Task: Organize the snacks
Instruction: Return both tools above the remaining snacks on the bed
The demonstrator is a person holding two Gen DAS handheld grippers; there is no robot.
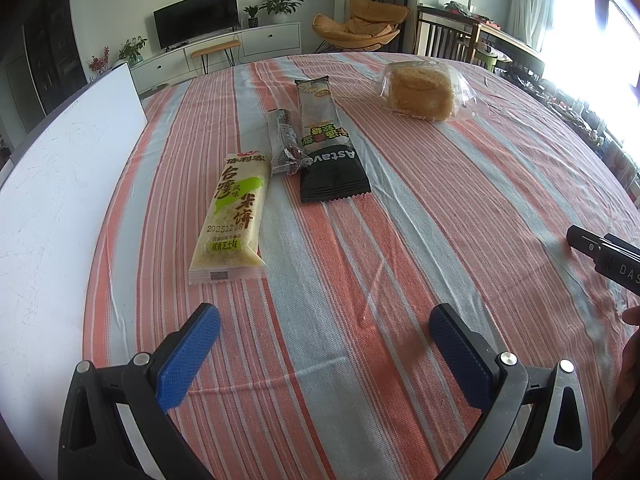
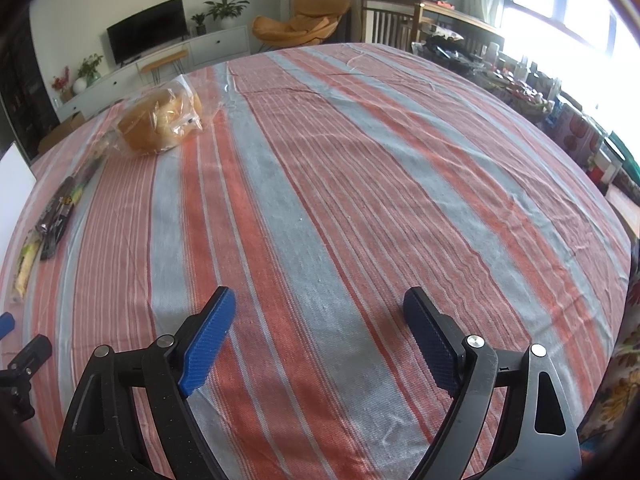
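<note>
Three long packets lie side by side at the left of the striped cloth (image 1: 400, 240): the rice cracker (image 1: 232, 216) nearest, the dark bar (image 1: 285, 142) just beside it, and the black wafer pack (image 1: 326, 140) touching the bar. The bagged bread (image 1: 422, 94) sits well apart, farther back, so judging by this the row is formed and the bread is the piece left to bring over. The next move likely calls for a reach across to the bag and a gentle pinch on its soft film. The left gripper (image 1: 325, 354) hovers short of the rice cracker, jaws spread wide and empty; the right gripper (image 2: 319, 344) is likewise wide apart with only bare cloth between its pads. The left view reads the packets' labels and a white board (image 1: 60, 184); the right view shows the bread's side and the cluttered window sill (image 2: 560, 112).
</note>
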